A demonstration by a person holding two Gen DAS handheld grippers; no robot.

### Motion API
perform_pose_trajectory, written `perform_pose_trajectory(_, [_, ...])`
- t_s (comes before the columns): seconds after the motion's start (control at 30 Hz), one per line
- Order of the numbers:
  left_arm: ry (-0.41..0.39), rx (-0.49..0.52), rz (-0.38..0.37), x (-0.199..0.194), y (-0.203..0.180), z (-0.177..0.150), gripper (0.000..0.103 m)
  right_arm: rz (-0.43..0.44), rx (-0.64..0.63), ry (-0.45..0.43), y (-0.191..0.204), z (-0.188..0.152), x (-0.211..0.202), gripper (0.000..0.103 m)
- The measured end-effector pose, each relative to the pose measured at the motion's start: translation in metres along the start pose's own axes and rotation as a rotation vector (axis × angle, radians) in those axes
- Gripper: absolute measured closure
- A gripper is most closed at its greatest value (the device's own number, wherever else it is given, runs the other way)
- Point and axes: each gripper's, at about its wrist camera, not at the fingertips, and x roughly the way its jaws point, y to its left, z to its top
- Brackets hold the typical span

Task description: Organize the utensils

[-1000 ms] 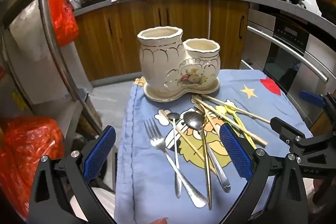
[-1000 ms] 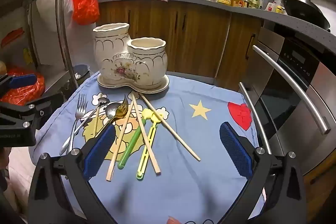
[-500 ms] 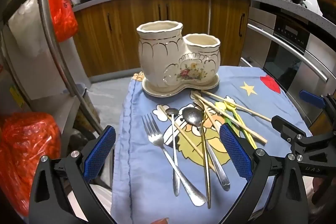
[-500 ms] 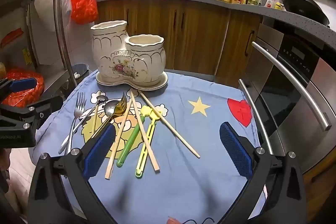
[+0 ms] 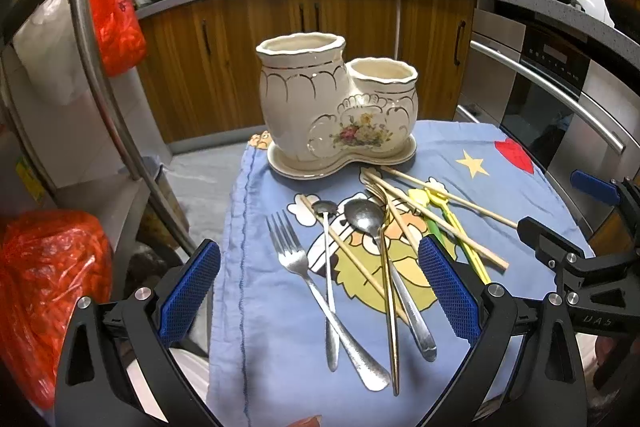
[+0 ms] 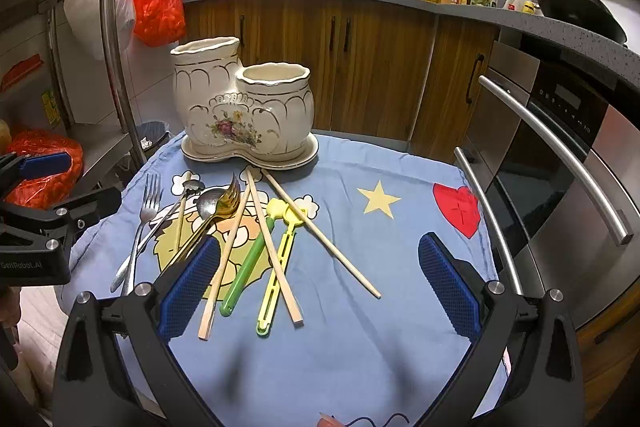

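Blue cloth with cartoon prints covered the small table and filled the lower half of both views. Your cream holder, two joined cups on a matching saucer, stood at the far end of the cloth, centre frame in the left view and upper left of centre in the right. Your left gripper hung over the near edge with its jaws wide apart, gripping nothing; your right gripper did the same, jaws apart and empty. The utensils lay loose on the cloth between holder and grippers: wooden chopsticks fanned out, green chopstick and yellow one crossing beneath them. To their left lay a steel fork, a big spoon, a gold fork and a small spoon.
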Motion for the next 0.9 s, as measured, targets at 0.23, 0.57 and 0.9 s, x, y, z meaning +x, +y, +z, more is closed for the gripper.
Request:
perform_pose_trajectory(0.23, [0.002, 0.006, 0.001, 0.0011, -0.0012, -0.0021, 0.005, 0.003, 0.000, 0.001, -0.0004, -0.0005, 0.0002, 0.005])
perform_pose_trajectory(0.57, [0.000, 0.006, 0.001, 0.0008, -0.0014, 0.0003, 0.005, 0.003, -0.002, 0.001, 0.0008, -0.0005, 0.0002, 0.005])
perform_pose_trajectory(0.9, [0.001, 0.006, 0.000, -0.0002, -0.0011, 0.0025, 0.005, 0.007, -0.016, 0.007, 0.0035, 0.0027, -0.0011, 0.005])
